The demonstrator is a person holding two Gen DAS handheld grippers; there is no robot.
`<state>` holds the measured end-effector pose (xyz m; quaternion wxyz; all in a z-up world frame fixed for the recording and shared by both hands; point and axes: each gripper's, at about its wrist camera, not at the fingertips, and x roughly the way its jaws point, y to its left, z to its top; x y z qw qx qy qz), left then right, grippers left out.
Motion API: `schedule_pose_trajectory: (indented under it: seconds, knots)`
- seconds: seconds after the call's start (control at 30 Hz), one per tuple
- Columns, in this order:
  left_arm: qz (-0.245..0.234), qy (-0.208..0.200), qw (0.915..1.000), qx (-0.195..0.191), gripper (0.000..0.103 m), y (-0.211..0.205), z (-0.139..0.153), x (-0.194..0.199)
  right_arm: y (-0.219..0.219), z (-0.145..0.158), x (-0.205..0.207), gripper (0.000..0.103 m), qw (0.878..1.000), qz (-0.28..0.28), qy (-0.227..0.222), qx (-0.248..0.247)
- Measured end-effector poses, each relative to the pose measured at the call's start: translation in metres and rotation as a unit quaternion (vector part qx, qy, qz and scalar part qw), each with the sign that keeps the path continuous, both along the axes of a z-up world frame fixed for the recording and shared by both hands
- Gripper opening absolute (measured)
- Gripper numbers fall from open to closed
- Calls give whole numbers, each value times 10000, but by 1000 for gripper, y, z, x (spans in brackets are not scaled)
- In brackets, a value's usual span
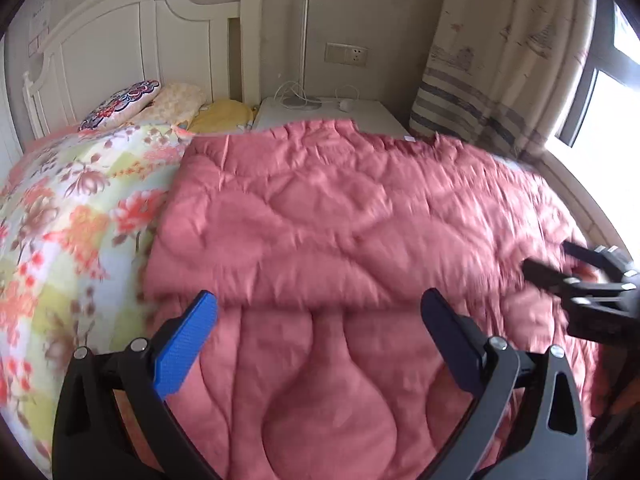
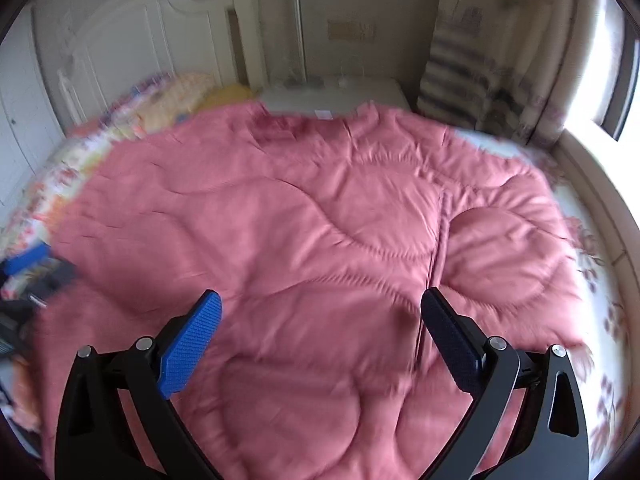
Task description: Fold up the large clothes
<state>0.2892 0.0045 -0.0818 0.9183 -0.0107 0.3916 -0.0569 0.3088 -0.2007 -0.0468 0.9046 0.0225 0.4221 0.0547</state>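
A large pink quilted garment [image 1: 340, 220] lies spread over the bed, with a folded edge running across just beyond my left gripper [image 1: 318, 304]. That gripper hovers above the near part of the pink fabric, jaws wide apart and nothing between them. In the left wrist view the right gripper [image 1: 560, 268] shows at the far right edge over the fabric. In the right wrist view the pink garment [image 2: 320, 240] fills the bed, a seam running down its right side. My right gripper [image 2: 320, 306] is open above it, holding nothing. The left gripper [image 2: 28, 272] appears blurred at the left edge.
A floral bedsheet [image 1: 68, 220] covers the bed at left, with pillows [image 1: 160, 104] against a white headboard [image 1: 120, 40]. A white nightstand [image 1: 340, 114] with a lamp pole stands behind the bed. Striped curtains [image 1: 492, 60] and a bright window are at right.
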Motion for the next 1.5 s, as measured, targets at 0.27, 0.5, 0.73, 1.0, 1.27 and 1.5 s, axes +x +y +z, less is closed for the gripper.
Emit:
schedule_pose_trajectory:
  seconds: [0.27, 0.5, 0.73, 1.0, 1.27, 1.5]
  knots:
    - [162, 585, 9959, 668, 101, -14, -40, -14, 3, -45, -52, 97, 9983, 196, 467, -273]
    - [283, 247, 9954, 886, 101, -2, -27, -83, -27, -18, -103, 98, 9990, 61, 184, -409]
    - [363, 584, 9965, 483, 101, 19, -44, -91, -87, -52, -133, 98, 9972, -530, 519, 122]
    - [524, 173, 9969, 565, 101, 9, -28, -107, -83, -38, -141, 98, 9952, -879, 413, -127]
    - [-452, 112, 9903, 1306, 101, -50, -48, -123, 9, -36, -163, 98, 9905, 940, 288, -958]
    - [10, 66, 9974, 712, 101, -4, -29, -133, -10, -33, -166, 98, 9949, 587, 159, -811]
